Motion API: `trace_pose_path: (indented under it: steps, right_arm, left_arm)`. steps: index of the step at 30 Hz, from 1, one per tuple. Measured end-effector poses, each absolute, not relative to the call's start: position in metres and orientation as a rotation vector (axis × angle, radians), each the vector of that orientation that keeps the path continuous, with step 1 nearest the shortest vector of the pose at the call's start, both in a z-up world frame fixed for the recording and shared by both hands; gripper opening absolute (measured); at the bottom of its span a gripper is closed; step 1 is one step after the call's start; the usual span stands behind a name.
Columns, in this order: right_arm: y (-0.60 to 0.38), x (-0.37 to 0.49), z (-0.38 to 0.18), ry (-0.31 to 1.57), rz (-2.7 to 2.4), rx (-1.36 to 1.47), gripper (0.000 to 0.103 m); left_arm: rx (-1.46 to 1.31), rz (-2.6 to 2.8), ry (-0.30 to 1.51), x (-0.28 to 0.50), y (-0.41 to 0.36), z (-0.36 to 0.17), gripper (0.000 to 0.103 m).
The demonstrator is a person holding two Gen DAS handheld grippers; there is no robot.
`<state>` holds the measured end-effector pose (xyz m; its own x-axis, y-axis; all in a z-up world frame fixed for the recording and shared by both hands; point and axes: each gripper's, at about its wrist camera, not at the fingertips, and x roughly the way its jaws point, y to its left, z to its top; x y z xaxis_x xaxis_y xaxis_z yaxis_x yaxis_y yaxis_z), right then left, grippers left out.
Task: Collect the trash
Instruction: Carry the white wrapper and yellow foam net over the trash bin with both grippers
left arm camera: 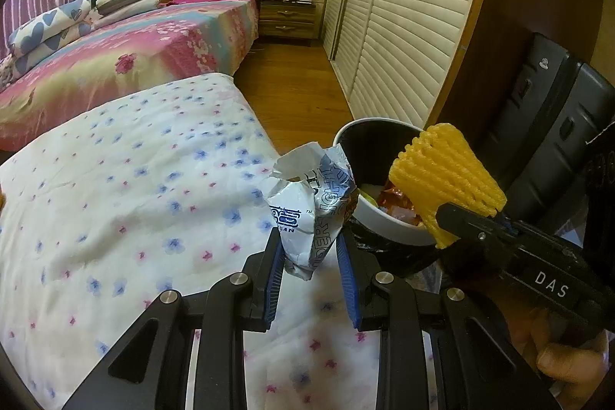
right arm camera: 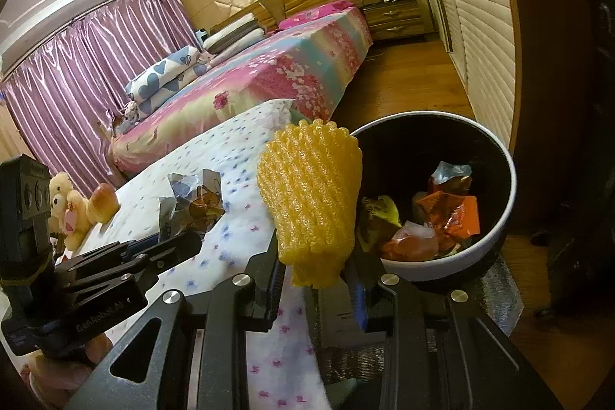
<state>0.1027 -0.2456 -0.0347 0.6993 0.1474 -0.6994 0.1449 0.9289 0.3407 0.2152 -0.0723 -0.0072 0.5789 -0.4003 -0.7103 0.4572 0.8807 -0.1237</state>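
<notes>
Crinkled foil wrapper (left arm camera: 307,214) pinched in left tool (left arm camera: 307,256), ribbed yellow foam net (right arm camera: 311,202) clamped in right tool (right arm camera: 317,279).

The trash bin (right arm camera: 499,156) stands open-topped beside the flowered bed (left arm camera: 127,179), its mouth unobstructed above the wrappers heaped low inside. A dark suitcase (left arm camera: 546,125) crowds its far side. The wooden floor (left arm camera: 292,83) between bed and louvered wardrobe (left arm camera: 403,25) lies open.
</notes>
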Motion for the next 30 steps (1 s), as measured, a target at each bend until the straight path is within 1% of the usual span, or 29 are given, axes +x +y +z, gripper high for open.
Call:
trace_pose_path:
  steps: [30]
  right_arm:
    - [-0.288, 0.097, -0.038, 0.808, -0.089, 0.41, 0.029]
  left_arm:
    - [0.142, -0.561, 0.814, 0.236, -0.127, -0.014, 0.026]
